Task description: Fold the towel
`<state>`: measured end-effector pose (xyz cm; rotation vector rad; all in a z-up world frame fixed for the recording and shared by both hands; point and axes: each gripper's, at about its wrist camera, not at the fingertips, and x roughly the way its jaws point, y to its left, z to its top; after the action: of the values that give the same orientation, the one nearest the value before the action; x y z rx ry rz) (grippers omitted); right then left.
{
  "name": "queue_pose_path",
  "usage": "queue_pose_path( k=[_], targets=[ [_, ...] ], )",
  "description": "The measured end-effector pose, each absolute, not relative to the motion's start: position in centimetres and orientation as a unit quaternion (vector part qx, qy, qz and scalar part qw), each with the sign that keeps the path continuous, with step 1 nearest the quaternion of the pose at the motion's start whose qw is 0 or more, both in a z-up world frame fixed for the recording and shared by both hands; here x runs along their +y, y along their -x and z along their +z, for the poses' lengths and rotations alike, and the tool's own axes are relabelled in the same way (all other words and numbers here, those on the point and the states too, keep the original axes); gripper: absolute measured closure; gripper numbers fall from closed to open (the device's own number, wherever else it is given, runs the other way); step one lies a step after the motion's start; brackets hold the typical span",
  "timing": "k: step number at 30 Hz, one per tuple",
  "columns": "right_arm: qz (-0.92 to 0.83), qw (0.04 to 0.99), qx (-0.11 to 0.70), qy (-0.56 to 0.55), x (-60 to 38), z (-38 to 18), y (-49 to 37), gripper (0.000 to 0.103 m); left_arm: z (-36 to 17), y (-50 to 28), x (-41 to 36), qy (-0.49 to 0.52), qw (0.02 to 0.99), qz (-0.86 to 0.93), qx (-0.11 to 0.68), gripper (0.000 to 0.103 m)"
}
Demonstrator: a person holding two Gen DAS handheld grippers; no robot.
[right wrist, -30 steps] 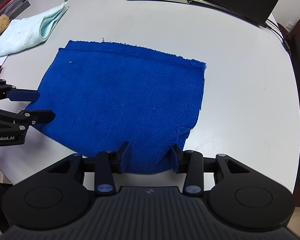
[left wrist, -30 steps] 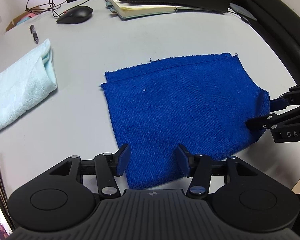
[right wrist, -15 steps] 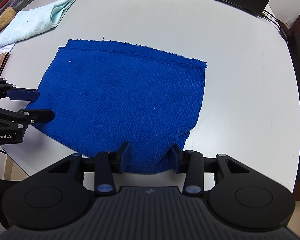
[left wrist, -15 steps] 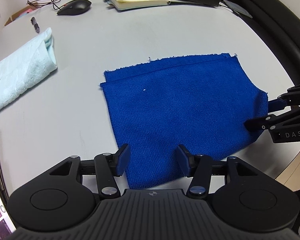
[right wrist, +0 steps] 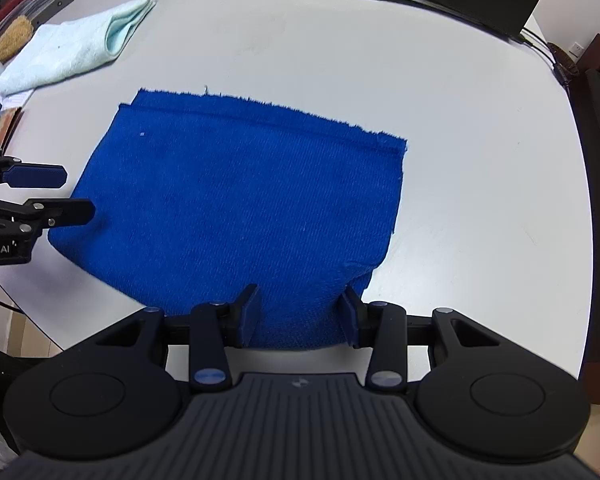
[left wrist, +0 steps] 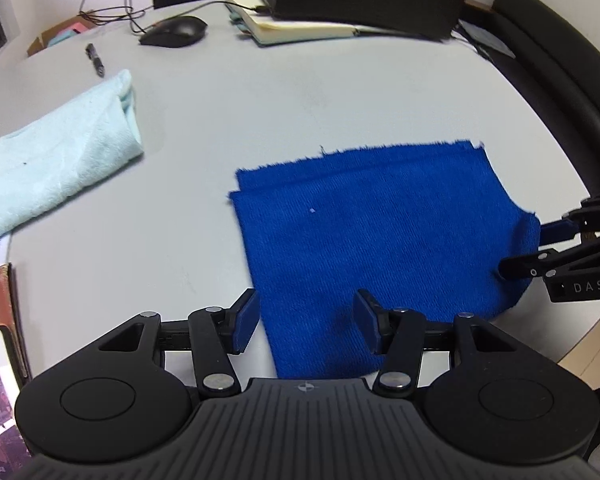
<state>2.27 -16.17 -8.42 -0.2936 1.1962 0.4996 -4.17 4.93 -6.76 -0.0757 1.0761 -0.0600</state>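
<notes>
While lettering "DAS" marks the right tongs (left wrist: 518, 250), the blue towel (left wrist: 380, 240) lies flat.

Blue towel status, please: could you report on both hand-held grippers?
Left hand-held gripper open, right hand-held gripper open. Blue towel flat, folded once. Nothing on it.

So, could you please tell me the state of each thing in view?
blue towel: folded once, flat on the table
light towel: folded, lying apart
left gripper: open, fingers straddling the blue towel's edge
right gripper: open, straddling the near corner
</notes>
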Motion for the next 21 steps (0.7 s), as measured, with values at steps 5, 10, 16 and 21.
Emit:
queue_pose_path(
  k=[5, 10, 16, 21],
  targets=[
    [0.223, 0.796, 0.548, 0.124, -16.7, -7.8, -3.3, 0.06, -6.5, 3.3, 5.9, 0.05, 0.858, -0.013, 0.511, 0.048],
    [0.215, 0.802, 0.546, 0.115, -17.1, -7.4, -4.5, 0.06, -6.4, 2.3, 6.1, 0.05, 0.858, -0.013, 0.51, 0.048],
    [0.206, 0.806, 0.544, 0.109, -17.4, -7.3, -6.2, 0.06, -6.6, 0.9, 6.3, 0.055, 0.857, -0.012, 0.512, 0.048],
    [0.201, 0.809, 0.542, 0.104, -17.7, -7.5, -7.4, 0.06, -7.0, -0.4, 6.8, 0.065, 0.854, -0.002, 0.516, 0.049]
  ],
)
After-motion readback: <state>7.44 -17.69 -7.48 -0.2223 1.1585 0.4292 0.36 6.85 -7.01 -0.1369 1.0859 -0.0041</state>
